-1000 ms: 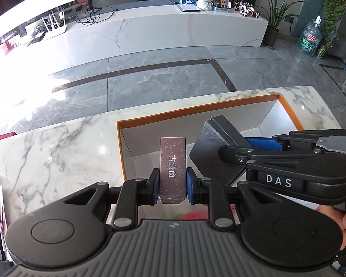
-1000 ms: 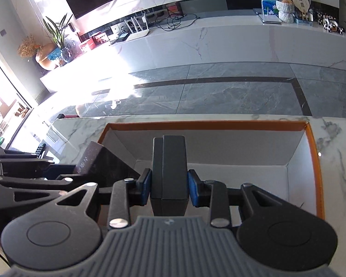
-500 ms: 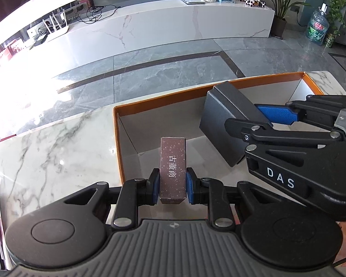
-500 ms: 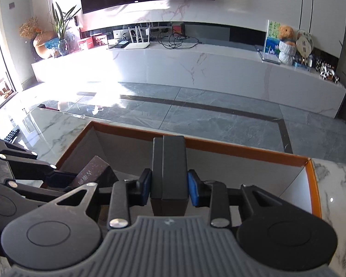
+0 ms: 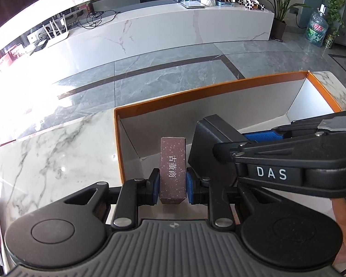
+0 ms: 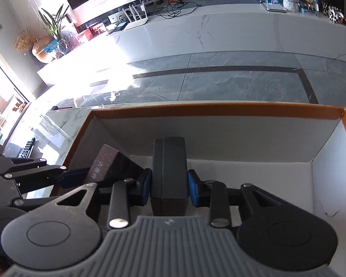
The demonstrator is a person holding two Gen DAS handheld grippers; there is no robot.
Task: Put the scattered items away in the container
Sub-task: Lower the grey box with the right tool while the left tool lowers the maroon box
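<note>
Left claw (image 5: 173, 182) grips the brown box (image 5: 173, 168), right claw (image 6: 169, 183) the black case (image 6: 169, 168) (container floor (image 6: 253, 173) seen only there)

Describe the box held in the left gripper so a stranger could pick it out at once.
Start at the orange-rimmed carton on the marble table. Over its left end, the left gripper clamps a slim brown box, upright. Unlike the plain black box beside it, it is speckled and bears white Chinese characters.

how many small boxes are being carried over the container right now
2. A speckled brown box sits in the left gripper; a black box sits in the right gripper. Both hang above the orange-rimmed container. Its floor is partly hidden.
</note>
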